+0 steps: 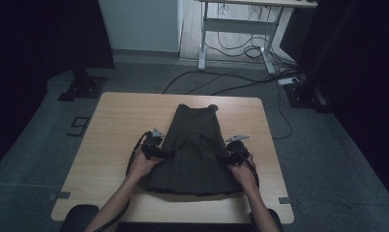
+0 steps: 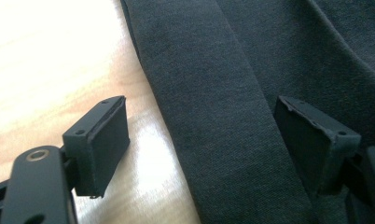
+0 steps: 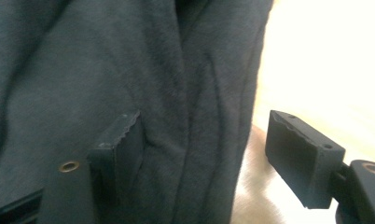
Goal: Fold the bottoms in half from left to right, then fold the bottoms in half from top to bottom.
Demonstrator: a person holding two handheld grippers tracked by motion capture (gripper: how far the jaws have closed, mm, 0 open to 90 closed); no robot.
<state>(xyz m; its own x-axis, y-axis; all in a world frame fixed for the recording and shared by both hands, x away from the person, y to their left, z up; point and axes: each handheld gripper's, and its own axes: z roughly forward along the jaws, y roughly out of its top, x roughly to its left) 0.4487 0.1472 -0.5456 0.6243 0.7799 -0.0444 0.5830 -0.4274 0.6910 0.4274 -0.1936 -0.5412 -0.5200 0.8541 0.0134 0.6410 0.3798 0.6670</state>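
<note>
Dark cloth, a garment [image 1: 195, 147], lies flat on the tabletop [image 1: 115, 130] between the left hand-held gripper [image 2: 202, 140] and right hand-held gripper [image 3: 202, 154]. Both are spread, each straddling a side edge. Best to close low, catching every layer evenly.

lab/studio | black curtains [image 1: 42, 34] | floor cables [image 1: 216, 79] | desk frame [image 1: 241, 29]
</note>
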